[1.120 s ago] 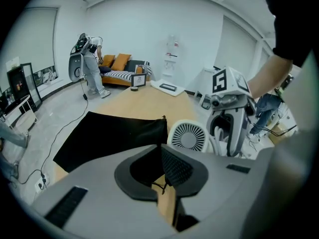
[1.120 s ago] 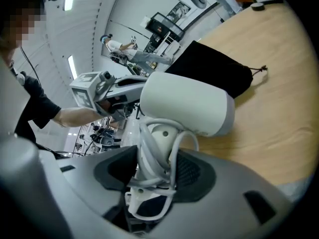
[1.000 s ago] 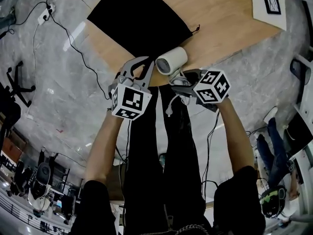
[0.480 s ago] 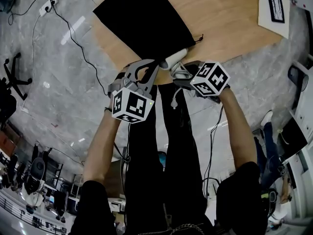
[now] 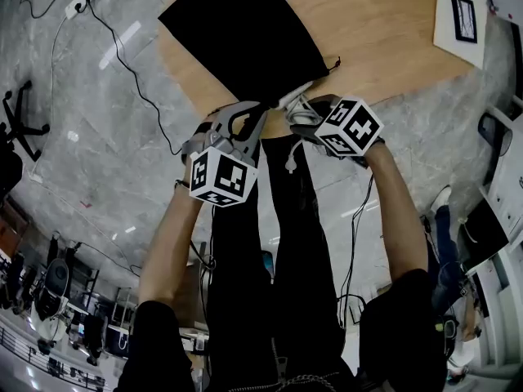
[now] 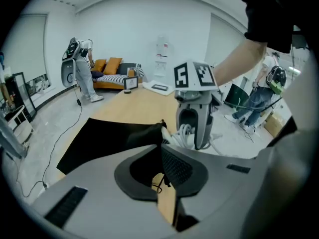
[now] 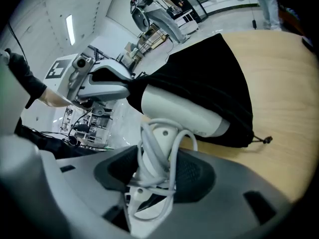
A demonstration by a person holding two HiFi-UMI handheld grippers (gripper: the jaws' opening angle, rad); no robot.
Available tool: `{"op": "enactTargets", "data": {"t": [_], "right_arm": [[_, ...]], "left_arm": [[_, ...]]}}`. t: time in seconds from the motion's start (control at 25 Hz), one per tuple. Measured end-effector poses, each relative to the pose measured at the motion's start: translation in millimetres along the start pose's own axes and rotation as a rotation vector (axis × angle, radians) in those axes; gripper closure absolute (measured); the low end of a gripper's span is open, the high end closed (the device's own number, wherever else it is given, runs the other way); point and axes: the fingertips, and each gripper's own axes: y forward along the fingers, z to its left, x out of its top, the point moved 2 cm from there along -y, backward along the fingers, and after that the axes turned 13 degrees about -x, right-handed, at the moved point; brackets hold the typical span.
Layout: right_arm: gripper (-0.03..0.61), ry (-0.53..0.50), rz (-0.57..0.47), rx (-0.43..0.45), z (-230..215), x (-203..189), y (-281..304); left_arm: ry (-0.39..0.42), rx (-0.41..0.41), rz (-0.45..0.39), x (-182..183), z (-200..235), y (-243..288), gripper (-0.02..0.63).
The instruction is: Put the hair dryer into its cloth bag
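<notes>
Grey stone floor surrounds a wooden table [image 5: 392,47] in the head view. The black bag [image 5: 237,31] lies flat on it, mouth toward the person. Left gripper [image 5: 257,109] and right gripper [image 5: 301,117] meet at that mouth, where a short white part of the dryer [image 5: 292,98] shows. Left gripper view: the jaws are pinched on the bag's raised rim. Right gripper view: the jaws clamp the dryer's cord-wrapped handle. The barrel lies crosswise to the handle, its long axis slanting rightward, nose inside the bag's mouth.
</notes>
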Motion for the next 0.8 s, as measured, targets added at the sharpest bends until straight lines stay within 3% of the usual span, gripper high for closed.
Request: {"op": "enactTargets", "data": {"t": [0.16, 0.32, 0.8], "right_arm": [[0.362, -0.015, -0.011, -0.024, 1.1, 8.4, -0.3], [0.364, -0.029, -0.035, -0.072, 1.5, 22.0, -1.7], [0.364, 0.016, -0.133, -0.174, -18.2, 50.2, -5.3]], "left_arm": [[0.023, -0.018, 0.001, 8.7, -6.0, 3.4, 0.583], [0.002, -0.048, 0.047, -8.7, -10.4, 4.5, 0.583], [-0.010, -0.072, -0.004, -5.1, -22.3, 0.6, 0.583]]}}
